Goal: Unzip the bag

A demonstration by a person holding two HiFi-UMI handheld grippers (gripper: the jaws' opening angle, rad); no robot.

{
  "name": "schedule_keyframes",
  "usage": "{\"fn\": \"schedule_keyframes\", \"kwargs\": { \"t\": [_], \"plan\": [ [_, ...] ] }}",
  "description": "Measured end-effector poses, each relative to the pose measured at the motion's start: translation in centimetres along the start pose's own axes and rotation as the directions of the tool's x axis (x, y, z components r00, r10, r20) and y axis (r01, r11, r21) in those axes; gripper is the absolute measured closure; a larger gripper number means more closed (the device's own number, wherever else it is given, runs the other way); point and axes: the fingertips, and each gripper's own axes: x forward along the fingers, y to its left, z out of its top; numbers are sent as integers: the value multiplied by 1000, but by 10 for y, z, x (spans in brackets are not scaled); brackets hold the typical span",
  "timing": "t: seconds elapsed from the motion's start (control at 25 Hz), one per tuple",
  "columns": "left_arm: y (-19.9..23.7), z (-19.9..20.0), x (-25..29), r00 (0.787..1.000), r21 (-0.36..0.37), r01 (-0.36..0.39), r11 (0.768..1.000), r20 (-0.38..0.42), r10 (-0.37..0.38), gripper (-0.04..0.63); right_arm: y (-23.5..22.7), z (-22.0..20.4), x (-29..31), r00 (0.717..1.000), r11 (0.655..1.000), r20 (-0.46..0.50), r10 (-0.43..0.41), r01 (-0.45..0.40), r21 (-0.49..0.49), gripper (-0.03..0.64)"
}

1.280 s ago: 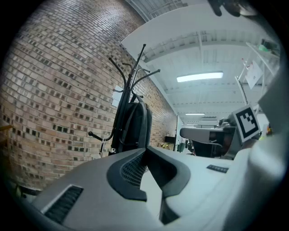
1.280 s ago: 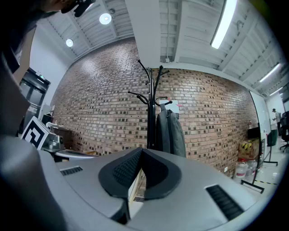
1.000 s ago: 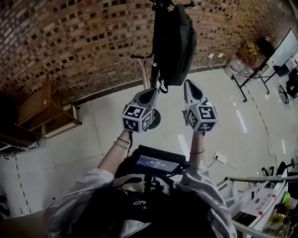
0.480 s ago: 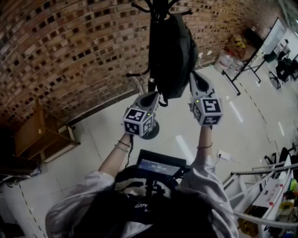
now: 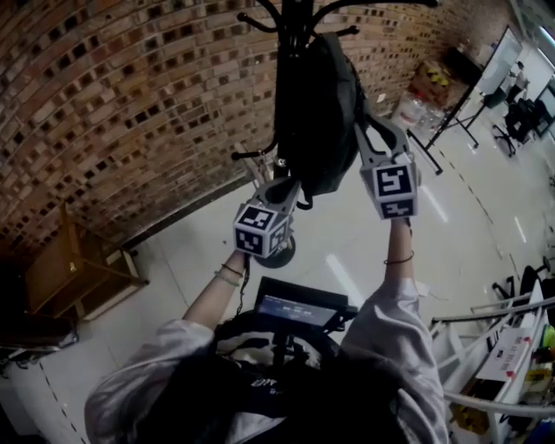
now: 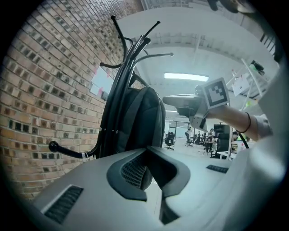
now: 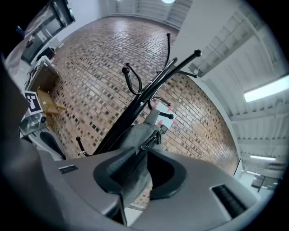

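- Judged as barely begun: no parted zip visible anywhere on the bag (image 5: 316, 104), so the whole run seemingly left to open.
- Found hanging from the coat rack (image 5: 295, 13), close to the brick wall (image 5: 130, 95) and clear of the floor.
- Hung lengthwise top to bottom: upper edge at the hooks, lower edge toward the floor, one side edge turned to the right gripper (image 5: 368, 130).
- In the right gripper view, jaws spread wide about that side edge, with fabric between them and a zipper pull (image 7: 151, 140) just above the gap; not clamped.
- At the bag's lower edge, left gripper (image 5: 279, 185) with jaws likewise apart, holding nothing.
- Likely needed next: closing on the pull, and steadying the lower edge.
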Motion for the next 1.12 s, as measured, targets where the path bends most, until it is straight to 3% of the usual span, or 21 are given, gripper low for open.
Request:
{"fn": "schedule_keyframes", "kwargs": {
  "t": [0.24,0.4,0.52,0.68,1.12],
  "plan": [
    [-5,0,15,1000,7,19,1000,-7,-19,588,-3,4,12,998,975,-54,10,-21,-223,520],
    [-11,-4,20,1000,-14,16,1000,-26,-17,588,5,4,14,994,890,-92,57,-93,-446,517],
    [-15,-7,23,999,-16,17,1000,-29,-17,588,7,2,16,993,837,-102,53,-99,-538,515],
    [-17,-9,25,1000,-26,6,1000,-30,-7,588,8,3,17,994,808,-92,65,-106,-579,515],
    [-14,-13,22,999,-58,-28,998,-23,27,588,6,17,8,998,829,25,64,-39,-558,580]
  ]
}}
